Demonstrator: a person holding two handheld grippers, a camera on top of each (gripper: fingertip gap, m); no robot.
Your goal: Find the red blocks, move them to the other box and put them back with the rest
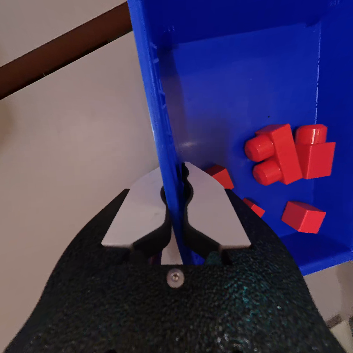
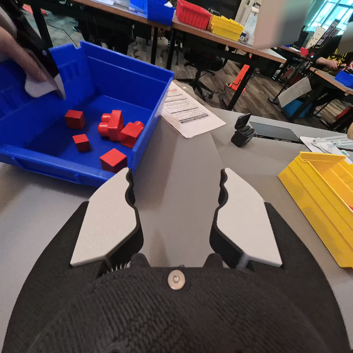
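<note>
Left gripper (image 1: 176, 183) pinches the blue box (image 2: 149, 107) wall, likely to tip red blocks (image 2: 114, 124) out; right gripper (image 2: 176, 183) waits wide, empty.

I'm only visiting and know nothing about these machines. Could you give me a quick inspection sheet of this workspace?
Surface: grey table, mostly bare in the middle.
Job's things: blue bin holding five red blocks; yellow bin at the right.
Clutter: printed sheet, small black case, dark flat pad.
Grippers: left gripper clamped on the blue bin's wall; right gripper open, nothing between its fingers, over the table.
Cables: some on the floor beyond the table.
Surroundings: other tables with blue, red and yellow bins, office chairs.
</note>
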